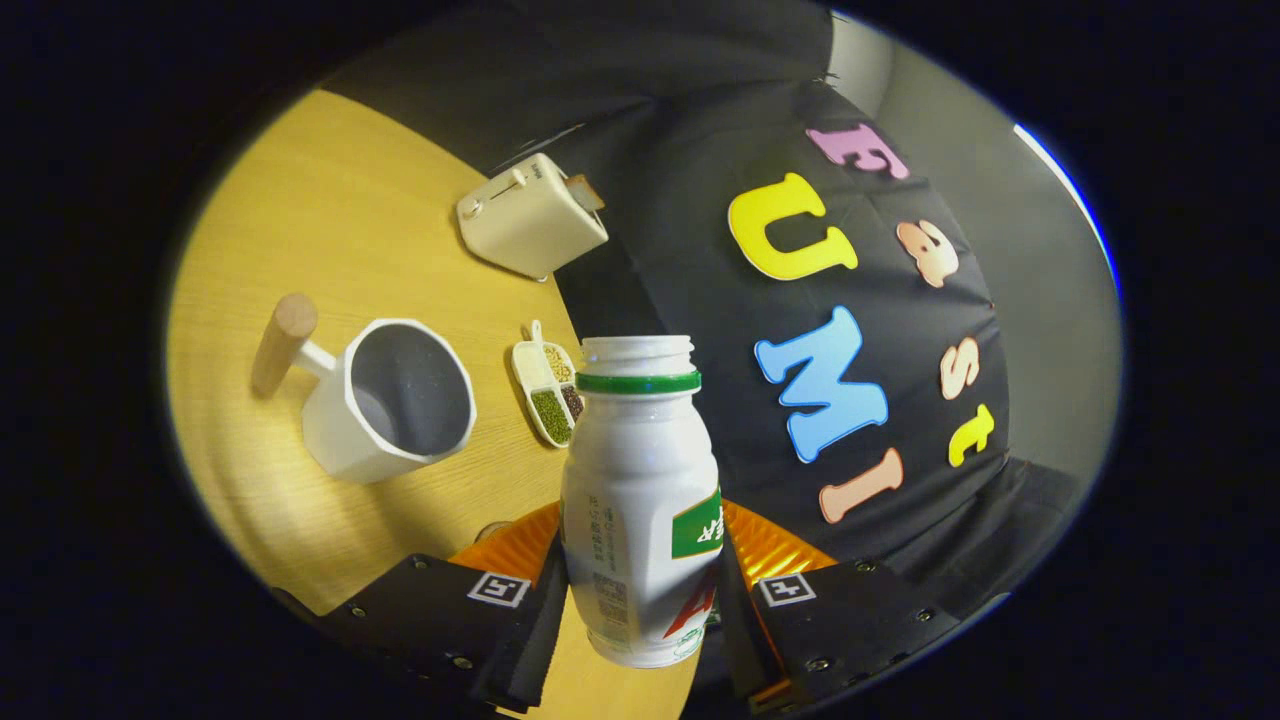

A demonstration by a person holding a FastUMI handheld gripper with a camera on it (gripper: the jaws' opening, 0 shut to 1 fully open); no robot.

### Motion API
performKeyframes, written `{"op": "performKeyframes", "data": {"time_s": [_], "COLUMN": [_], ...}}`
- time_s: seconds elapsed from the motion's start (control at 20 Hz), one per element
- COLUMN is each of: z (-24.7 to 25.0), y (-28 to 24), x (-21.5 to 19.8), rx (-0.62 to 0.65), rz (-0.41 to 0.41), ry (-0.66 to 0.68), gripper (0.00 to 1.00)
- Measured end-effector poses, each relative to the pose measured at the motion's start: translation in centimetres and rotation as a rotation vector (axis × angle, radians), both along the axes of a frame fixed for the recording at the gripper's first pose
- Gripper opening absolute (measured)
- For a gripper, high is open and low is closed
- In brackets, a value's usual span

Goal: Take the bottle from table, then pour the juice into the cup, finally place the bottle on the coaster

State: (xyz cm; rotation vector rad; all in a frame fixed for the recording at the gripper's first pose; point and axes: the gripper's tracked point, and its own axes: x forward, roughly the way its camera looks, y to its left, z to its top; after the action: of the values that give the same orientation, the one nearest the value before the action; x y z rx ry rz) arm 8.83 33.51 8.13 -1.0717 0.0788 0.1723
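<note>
Bottle [640, 500]: white plastic, green neck ring, cap off and mouth open, held between the two fingers of the claw [640, 590], both pressing on its lower body. It is lifted off the counter [300, 200].

Cup [395, 400]: white, faceted, with a wooden handle; stands on the counter beyond and to one side of the bottle, well apart from it, mouth open. It looks empty, though the inside is shadowed.

Other items: cream toaster [530, 215] near the far counter edge; small divided dish [548, 385] of grains between cup and bottle mouth. A rounded edge peeks out beside one finger; whether it is the coaster cannot be told.

Pose: the whole view is rolled, so the claw appears canted sideways, bottle mouth not yet over the cup.

Step in hand, by my judgement: carry to the cup, then pour. Bring the mouth above the cup's opening before tipping further, pass clear of the dish, tilt slowly, keep the squeeze firm on the smooth plastic.
</note>
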Motion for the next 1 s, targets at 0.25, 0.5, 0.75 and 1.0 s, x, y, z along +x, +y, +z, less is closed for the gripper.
{"op": "performKeyframes", "data": {"time_s": [0.25,0.5,0.75,1.0], "z": [1.4,2.3,1.6,0.3], "y": [-0.9,-1.4,-2.6,-4.0], "x": [0.2,0.8,2.2,4.1], "rx": [0.298,0.586,0.824,0.989], "rz": [0.004,0.027,0.015,0.012], "ry": [0.012,0.017,0.086,0.119], "gripper": [0.68,0.68,0.68,0.68]}}
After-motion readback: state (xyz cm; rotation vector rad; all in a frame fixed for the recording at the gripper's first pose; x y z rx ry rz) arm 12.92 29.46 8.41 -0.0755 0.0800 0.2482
